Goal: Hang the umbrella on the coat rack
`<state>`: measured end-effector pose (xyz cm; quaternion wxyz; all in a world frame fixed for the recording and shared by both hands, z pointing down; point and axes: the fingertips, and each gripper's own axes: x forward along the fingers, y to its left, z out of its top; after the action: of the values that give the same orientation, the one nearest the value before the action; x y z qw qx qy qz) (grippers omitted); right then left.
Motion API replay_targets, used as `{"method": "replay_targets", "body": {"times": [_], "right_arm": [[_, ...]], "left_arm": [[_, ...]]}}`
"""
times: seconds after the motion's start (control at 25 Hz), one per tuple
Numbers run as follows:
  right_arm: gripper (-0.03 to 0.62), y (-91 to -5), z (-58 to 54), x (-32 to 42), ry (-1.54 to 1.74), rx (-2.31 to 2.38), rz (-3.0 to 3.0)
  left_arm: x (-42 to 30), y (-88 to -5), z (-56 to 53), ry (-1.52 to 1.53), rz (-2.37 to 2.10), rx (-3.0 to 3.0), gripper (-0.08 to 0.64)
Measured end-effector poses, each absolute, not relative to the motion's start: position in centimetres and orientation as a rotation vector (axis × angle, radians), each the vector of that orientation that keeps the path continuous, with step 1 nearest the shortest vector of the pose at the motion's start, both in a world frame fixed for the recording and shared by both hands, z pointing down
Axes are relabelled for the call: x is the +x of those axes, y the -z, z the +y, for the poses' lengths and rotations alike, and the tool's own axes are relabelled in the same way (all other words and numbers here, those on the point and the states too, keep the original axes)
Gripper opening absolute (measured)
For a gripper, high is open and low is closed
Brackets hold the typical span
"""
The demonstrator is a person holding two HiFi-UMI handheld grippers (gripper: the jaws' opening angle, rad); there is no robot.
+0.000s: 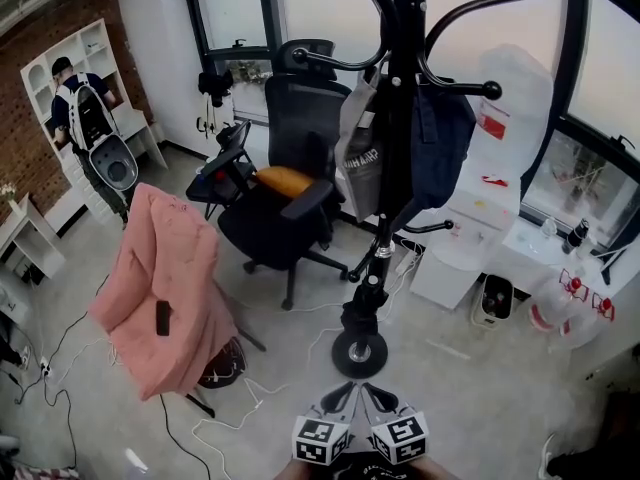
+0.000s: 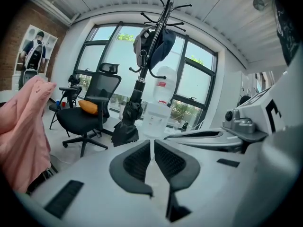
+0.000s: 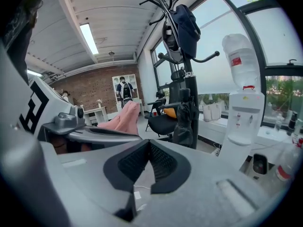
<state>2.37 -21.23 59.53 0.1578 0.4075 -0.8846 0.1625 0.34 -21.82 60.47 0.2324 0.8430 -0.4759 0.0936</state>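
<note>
The black coat rack (image 1: 398,118) stands in the middle of the room, with a grey bag (image 1: 358,153) and a dark blue bag (image 1: 440,138) on its hooks. A folded black umbrella (image 2: 129,122) hangs down along the pole from a hook; it also shows in the right gripper view as the umbrella (image 3: 183,122) and from above as the umbrella (image 1: 368,298). My left gripper (image 1: 345,390) and right gripper (image 1: 372,392) are side by side low in the head view, short of the rack's round base (image 1: 358,353). The left gripper (image 2: 152,143) and the right gripper (image 3: 149,145) are both shut and hold nothing.
A black office chair (image 1: 285,208) with an orange cushion stands left of the rack. A pink coat (image 1: 165,288) drapes over a stand further left. A water dispenser (image 1: 490,188) is at the right by the windows. Cables (image 1: 230,418) lie on the floor. A person (image 1: 85,118) stands far back left.
</note>
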Motion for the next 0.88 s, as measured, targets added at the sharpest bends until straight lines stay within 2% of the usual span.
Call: {"method": "replay_targets", "body": {"times": [0.88], "right_arm": [[0.003, -60.2, -19.8, 2.2, -0.457, 1.157, -2.501]], "left_arm": [[0.3, -60.6, -20.5, -0.273, -1.335, 2.302, 0.025]]}}
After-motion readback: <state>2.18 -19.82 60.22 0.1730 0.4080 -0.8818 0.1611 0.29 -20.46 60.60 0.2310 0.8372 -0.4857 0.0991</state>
